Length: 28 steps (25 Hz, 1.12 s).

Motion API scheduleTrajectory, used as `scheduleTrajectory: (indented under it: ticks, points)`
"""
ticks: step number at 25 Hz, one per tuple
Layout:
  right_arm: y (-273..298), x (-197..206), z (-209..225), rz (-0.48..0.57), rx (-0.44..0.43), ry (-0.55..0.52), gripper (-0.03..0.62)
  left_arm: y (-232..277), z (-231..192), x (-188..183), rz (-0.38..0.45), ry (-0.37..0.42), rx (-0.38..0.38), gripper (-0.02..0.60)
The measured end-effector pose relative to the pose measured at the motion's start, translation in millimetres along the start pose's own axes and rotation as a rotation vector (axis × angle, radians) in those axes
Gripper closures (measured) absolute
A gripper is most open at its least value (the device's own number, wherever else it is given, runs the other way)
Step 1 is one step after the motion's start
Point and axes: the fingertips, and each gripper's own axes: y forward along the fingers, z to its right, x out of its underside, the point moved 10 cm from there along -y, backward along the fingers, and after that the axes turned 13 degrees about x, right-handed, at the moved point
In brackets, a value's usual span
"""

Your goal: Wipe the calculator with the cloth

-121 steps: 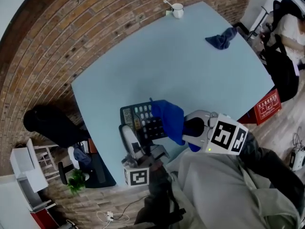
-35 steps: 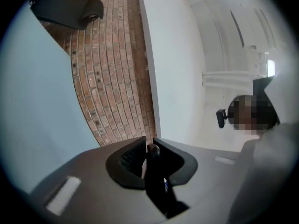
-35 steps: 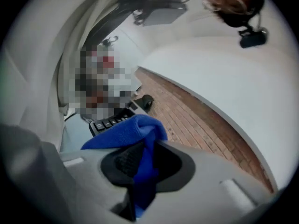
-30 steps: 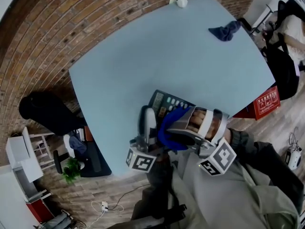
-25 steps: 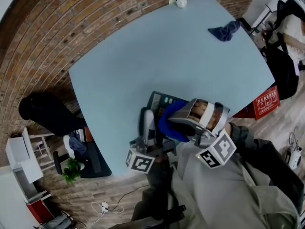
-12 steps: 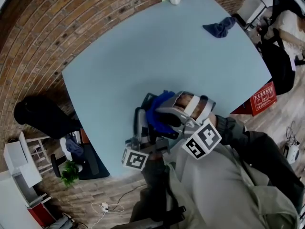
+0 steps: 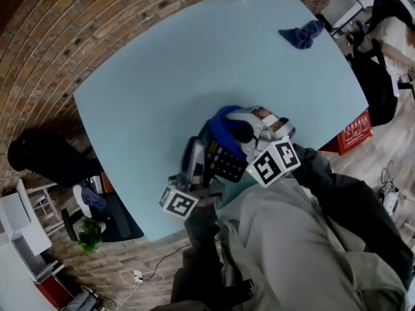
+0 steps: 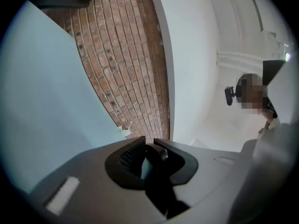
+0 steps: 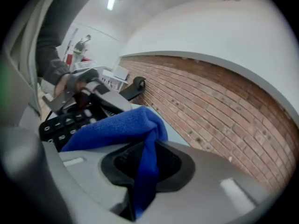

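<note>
Blue table (image 7: 162, 63): left gripper (image 8: 148, 153) clamps one calculator (image 7: 224, 162), right gripper (image 9: 145, 160) pinches one cloth (image 7: 224, 125); second cloth (image 7: 301, 34) apart.

The cloth (image 9: 117, 127) is soft, napped blue fabric, and the calculator (image 7: 224, 162) is dark matt plastic. The right hand-held gripper (image 9: 145, 158) is smooth matt grey plastic with ribbed black pads (image 9: 125, 161). The worktop (image 7: 194, 57) looks smooth and matt, the brick wall (image 7: 58, 37) rough.
</note>
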Motion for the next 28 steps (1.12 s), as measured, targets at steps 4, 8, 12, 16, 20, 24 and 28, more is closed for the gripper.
scheduleTrajectory:
  ticks: [4, 8, 12, 16, 20, 24, 28]
  points:
    - [32.5, 3.7, 4.0, -0.036, 0.037, -0.005, 0.526, 8.1, -20.9, 2.8, -0.047, -0.031, -0.016, 0.531]
    - [39.3, 14.4, -17.9, -0.030, -0.077, -0.044, 0.526, 10.9, -50.3, 2.1, -0.125, -0.007, -0.023, 0.531]
    - [46.0, 44.2, -42.2, -0.084, -0.157, 0.018, 0.526, 23.7, -84.5, 8.2, -0.299, 0.047, 0.013, 0.531]
    - [55.6, 67.4, -54.5, -0.133, -0.157, 0.039, 0.526, 32.7, -112.6, 11.0, -0.401, 0.036, 0.027, 0.531]
    - [66.5, 86.5, -63.3, -0.148, -0.086, 0.058, 0.526, 37.7, -132.1, 11.3, -0.446, 0.056, 0.023, 0.529]
    - [70.2, 88.5, -71.9, -0.143, -0.034, 0.059, 0.526, 38.9, -132.1, 1.8, -0.444, 0.138, -0.012, 0.509]
    - [72.5, 82.4, -79.1, -0.148, 0.000, 0.028, 0.525, 43.1, -127.0, -9.2, -0.561, 0.348, -0.061, 0.466]
